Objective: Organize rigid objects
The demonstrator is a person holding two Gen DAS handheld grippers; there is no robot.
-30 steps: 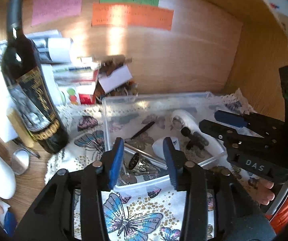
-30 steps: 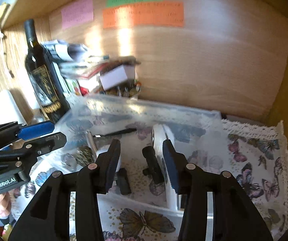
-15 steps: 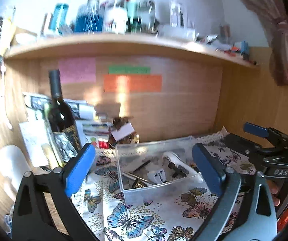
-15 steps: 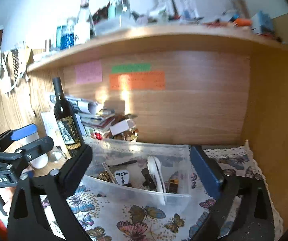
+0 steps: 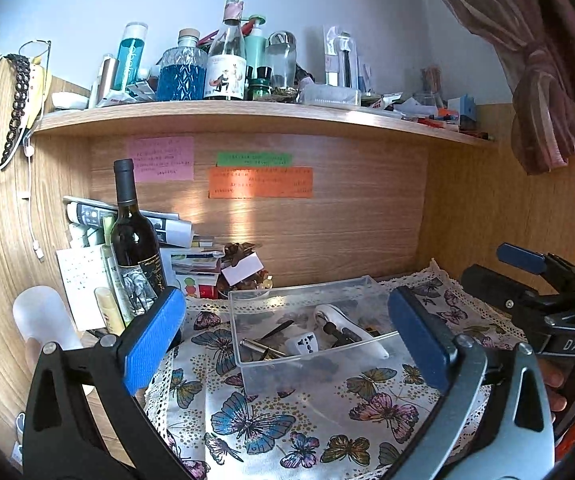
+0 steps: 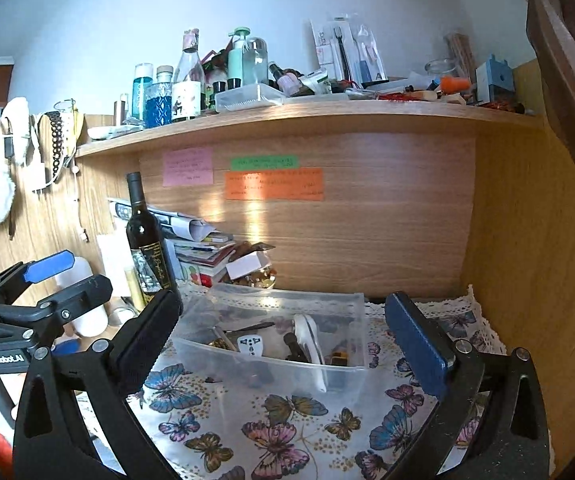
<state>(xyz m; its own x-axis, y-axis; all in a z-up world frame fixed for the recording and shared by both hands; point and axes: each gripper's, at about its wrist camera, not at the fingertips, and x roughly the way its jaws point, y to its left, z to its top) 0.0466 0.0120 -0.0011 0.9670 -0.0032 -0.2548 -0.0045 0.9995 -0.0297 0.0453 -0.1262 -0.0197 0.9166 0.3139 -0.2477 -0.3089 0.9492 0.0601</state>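
At the far left a white plastic bottle (image 5: pixel 45 318) stands on the wooden desk, and just beside it a dark wine bottle (image 5: pixel 133 246) rises upright in front of a stack of papers and magazines (image 5: pixel 159 224). My left gripper (image 5: pixel 287 330) comes next: its jaws have just been opening and now stand spread wide, with nothing pressed between the blue pads (image 5: pixel 149 338). Through that gap I see the clear plastic bin (image 5: pixel 307 292) sitting on the butterfly-print cloth (image 5: pixel 255 420), near the back panel of the desk. Inside the bin lie the rigid objects: a slim dark pen-like piece (image 5: pixel 277 328), a metal rod (image 5: pixel 261 348), a white travel plug adapter (image 5: pixel 305 344) and a long white handheld device (image 5: pixel 351 328) lying slantwise toward the bin's right front corner. Nothing from the bin is in either of my grippers.

On the back panel are a pink note (image 5: pixel 161 159), a green strip (image 5: pixel 254 159) and an orange note (image 5: pixel 260 183), under a shelf (image 5: pixel 247 114) crowded with bottles.

Further right, my right gripper (image 6: pixel 283 342) has also just been opening; its jaws are equally wide apart and empty, framing the same bin (image 6: pixel 271 364) from a little farther right. At the right edge the cloth's lace border meets the wooden side wall (image 6: pixel 527 260).
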